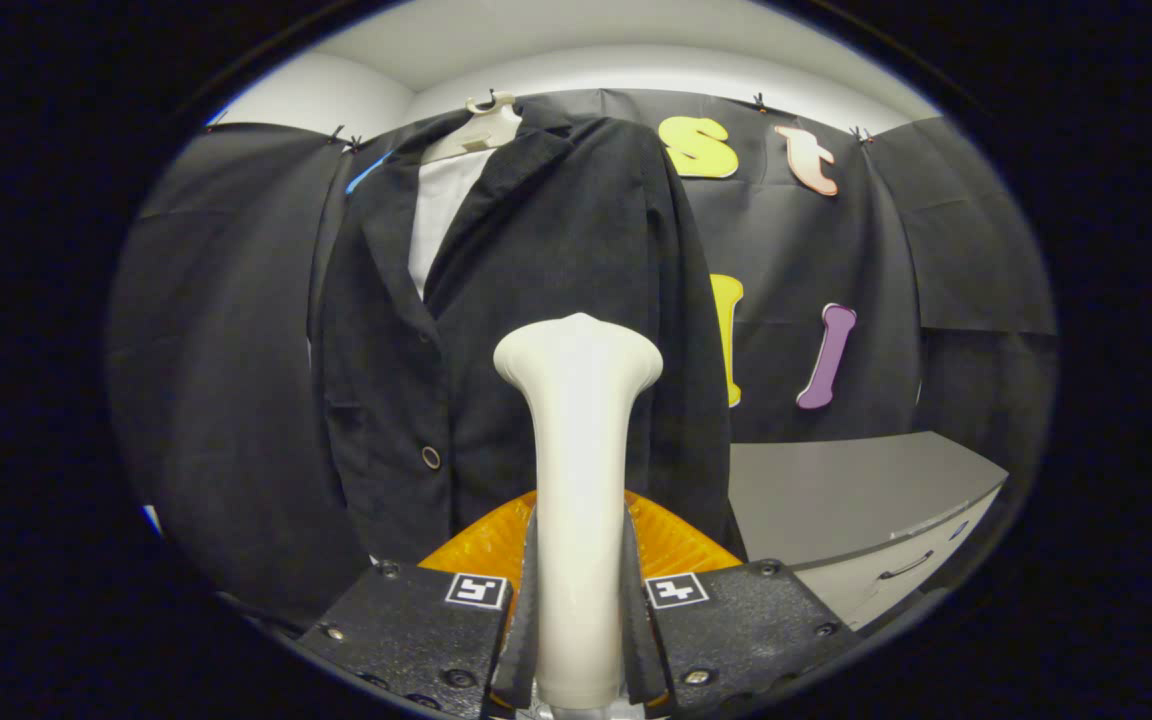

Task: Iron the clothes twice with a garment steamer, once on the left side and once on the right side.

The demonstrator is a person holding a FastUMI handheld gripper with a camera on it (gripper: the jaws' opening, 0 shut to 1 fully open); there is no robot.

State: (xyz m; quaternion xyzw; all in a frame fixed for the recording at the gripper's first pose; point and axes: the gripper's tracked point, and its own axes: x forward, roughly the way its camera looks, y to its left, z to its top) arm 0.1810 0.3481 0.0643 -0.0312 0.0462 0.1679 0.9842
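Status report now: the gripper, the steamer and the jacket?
Gripper shut on steamer. Steamer head up, facing dark jacket on hanger. Contact with cloth: cannot tell. Nothing in between.

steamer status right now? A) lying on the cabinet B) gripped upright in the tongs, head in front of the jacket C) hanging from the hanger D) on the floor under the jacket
B: the tongs are shut on the steamer, both fingers pressing its white neck, with the flared head upright just ahead of the dark jacket on its hanger.
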